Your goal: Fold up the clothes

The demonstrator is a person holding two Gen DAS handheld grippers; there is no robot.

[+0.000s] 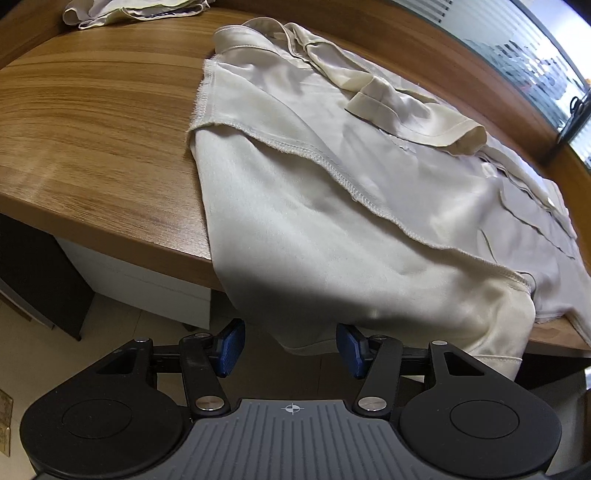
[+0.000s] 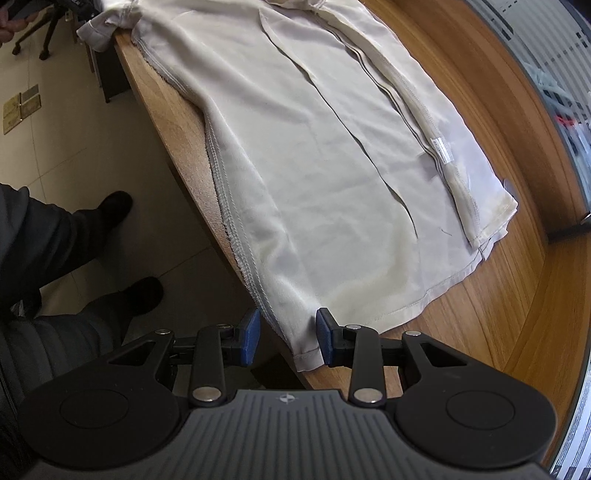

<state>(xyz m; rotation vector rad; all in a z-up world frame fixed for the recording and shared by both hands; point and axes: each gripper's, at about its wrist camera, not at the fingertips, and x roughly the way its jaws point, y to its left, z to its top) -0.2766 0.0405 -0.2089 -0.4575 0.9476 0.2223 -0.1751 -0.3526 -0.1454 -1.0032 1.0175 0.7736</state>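
A cream shirt (image 1: 332, 221) lies spread on the wooden table (image 1: 92, 110), inside out with its seams showing. One end of it droops over the near edge. My left gripper (image 1: 290, 349) is open just below that edge, and the drooping fold hangs between its blue pads (image 1: 231, 347) without being pressed. In the right wrist view the shirt (image 2: 314, 147) runs away along the table (image 2: 498, 295). Its hem corner hangs over the edge, between the blue pads (image 2: 325, 339) of my right gripper (image 2: 288, 339). That gripper is open too, straddling the corner with a gap left.
A second pile of cream clothes (image 1: 129, 11) sits at the table's far left. A white cabinet (image 1: 147, 288) stands under the table. A person's dark trouser legs and shoes (image 2: 144, 295) are on the tiled floor beside the edge. A frosted glass wall (image 1: 535, 55) runs behind the table.
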